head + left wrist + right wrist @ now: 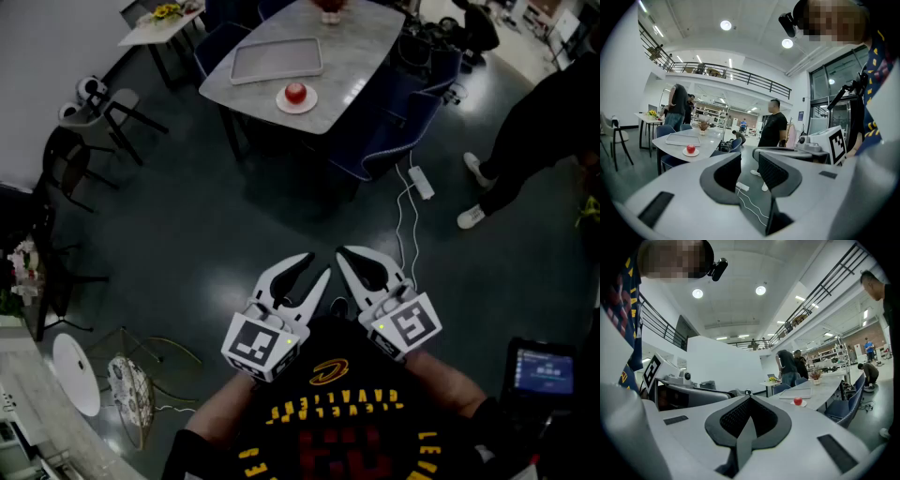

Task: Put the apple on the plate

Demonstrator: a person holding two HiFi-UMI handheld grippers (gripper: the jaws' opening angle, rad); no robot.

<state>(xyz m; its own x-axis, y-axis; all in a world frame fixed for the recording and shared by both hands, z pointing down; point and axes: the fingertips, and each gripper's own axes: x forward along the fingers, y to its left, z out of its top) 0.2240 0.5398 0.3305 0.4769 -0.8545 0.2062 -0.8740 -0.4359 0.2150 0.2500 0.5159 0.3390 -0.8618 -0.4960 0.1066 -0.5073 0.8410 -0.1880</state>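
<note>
The apple (295, 92) sits on the plate (296, 110) near the table's (366, 47) front edge, well ahead of both grippers. The left gripper (317, 264) gapes wide and empty, the right gripper (342, 255) is closed on nothing, and neither is clearly nearer.

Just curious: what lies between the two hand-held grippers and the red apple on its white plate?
Bare dark floor, then the grey table's near edge; the head view shows it.
</note>
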